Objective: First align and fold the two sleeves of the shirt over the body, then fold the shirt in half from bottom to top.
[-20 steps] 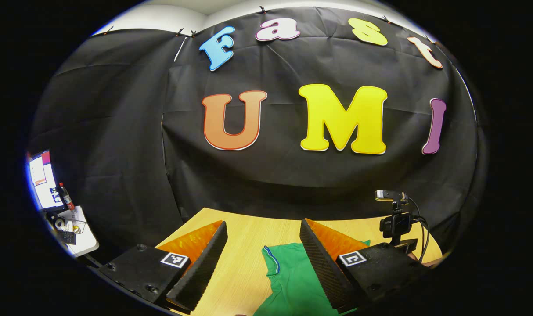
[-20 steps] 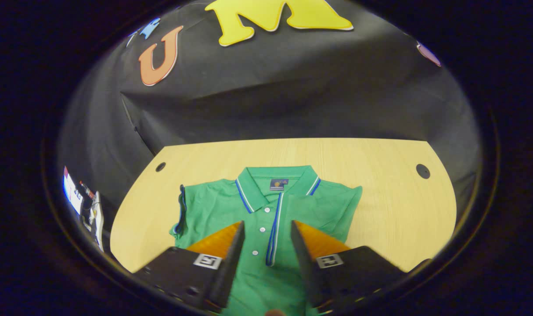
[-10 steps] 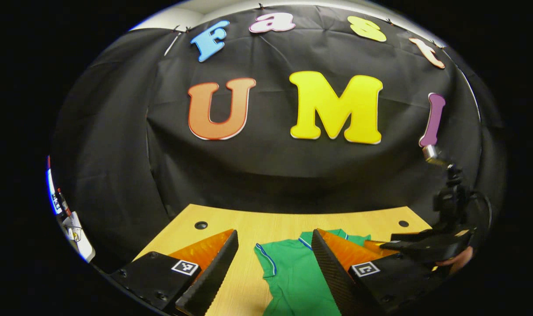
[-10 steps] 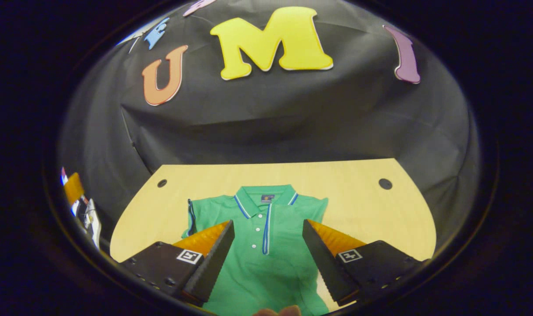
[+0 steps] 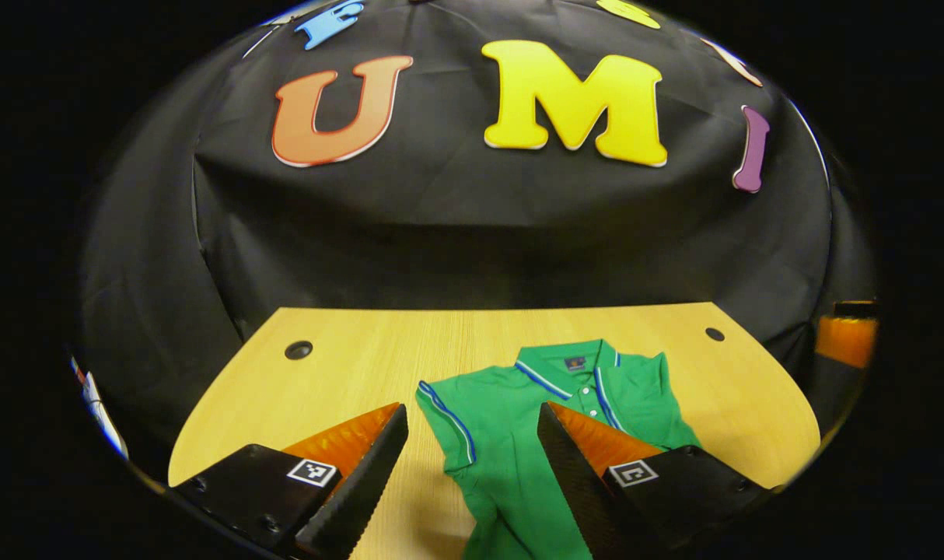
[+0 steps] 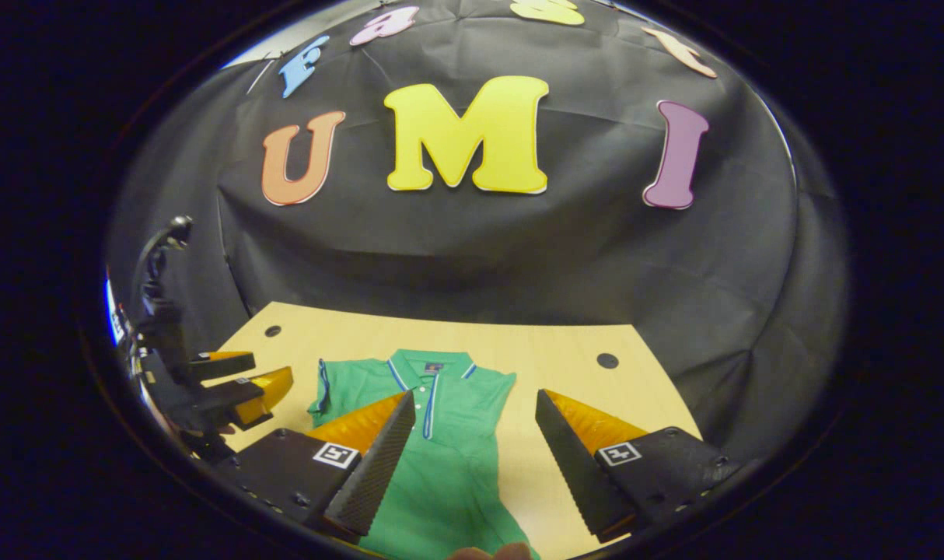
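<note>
A green polo shirt (image 5: 511,443) with blue-and-white trim lies face up on the wooden table (image 5: 347,373), collar toward the wall. Its outline is narrow, and a blue-trimmed sleeve edge (image 5: 445,412) runs along its left side. My left gripper (image 5: 472,412) hovers open over that left edge with nothing between its fingers. In the right gripper view the shirt (image 6: 441,443) sits low and centre. My right gripper (image 6: 473,398) stands open above the shirt's right side and holds nothing. The left gripper (image 6: 258,375) also appears at the far left of that view, above the table beside the shirt.
The table has a round cable hole near each far corner (image 5: 298,349) (image 5: 714,334). Bare wood lies to the left and right of the shirt. The black cloth wall rises right behind the table. A fingertip (image 6: 491,553) peeks in at the bottom edge.
Both grippers have drawn back from the shirt and stayed open. The right gripper has shifted right, so the shirt now sits left of its centre. The left gripper view now takes in the collar.
</note>
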The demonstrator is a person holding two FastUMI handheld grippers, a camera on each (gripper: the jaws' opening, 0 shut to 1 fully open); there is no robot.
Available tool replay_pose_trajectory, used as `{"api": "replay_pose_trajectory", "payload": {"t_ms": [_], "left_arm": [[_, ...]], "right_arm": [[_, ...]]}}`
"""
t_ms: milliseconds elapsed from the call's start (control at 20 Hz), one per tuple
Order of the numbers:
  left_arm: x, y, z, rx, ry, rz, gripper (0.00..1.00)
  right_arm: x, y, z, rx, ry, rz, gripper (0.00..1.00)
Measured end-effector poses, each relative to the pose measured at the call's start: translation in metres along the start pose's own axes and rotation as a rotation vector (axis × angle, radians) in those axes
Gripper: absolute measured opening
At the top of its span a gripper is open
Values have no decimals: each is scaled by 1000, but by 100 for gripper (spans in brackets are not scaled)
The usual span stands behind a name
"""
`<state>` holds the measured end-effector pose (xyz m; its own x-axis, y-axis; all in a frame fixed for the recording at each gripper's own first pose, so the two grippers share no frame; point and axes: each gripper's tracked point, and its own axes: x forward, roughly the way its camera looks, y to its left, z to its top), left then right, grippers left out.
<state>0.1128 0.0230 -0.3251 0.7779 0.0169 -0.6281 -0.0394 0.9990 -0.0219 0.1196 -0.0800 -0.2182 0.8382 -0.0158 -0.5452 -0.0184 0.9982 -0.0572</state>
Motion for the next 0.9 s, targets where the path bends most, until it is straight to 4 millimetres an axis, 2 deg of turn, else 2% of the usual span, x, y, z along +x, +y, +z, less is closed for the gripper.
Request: {"api": "replay_pose_trajectory", "payload": {"t_ms": [100,250,450,650,800,850,900], "left_arm": [[19,6,-23,-46,56,-13,100],[46,17,-53,-58,125,7,100],[70,24,-77,-35,192,28,100],[82,35,-87,1,222,29,100],[85,40,-90,-1,221,13,100],[85,41,-90,-4,223,0,96],[85,40,-91,-7,230,-15,88]], "right_arm": [[-6,-4,-5,-1,9,-17,96],[-4,-12,-18,24,49,-43,96],[6,-21,-30,11,94,-77,96],[12,-32,-28,24,107,-119,96],[16,-27,-34,30,126,-117,96],[17,-23,-35,30,133,-112,96],[18,-20,-39,30,141,-107,96]]}}
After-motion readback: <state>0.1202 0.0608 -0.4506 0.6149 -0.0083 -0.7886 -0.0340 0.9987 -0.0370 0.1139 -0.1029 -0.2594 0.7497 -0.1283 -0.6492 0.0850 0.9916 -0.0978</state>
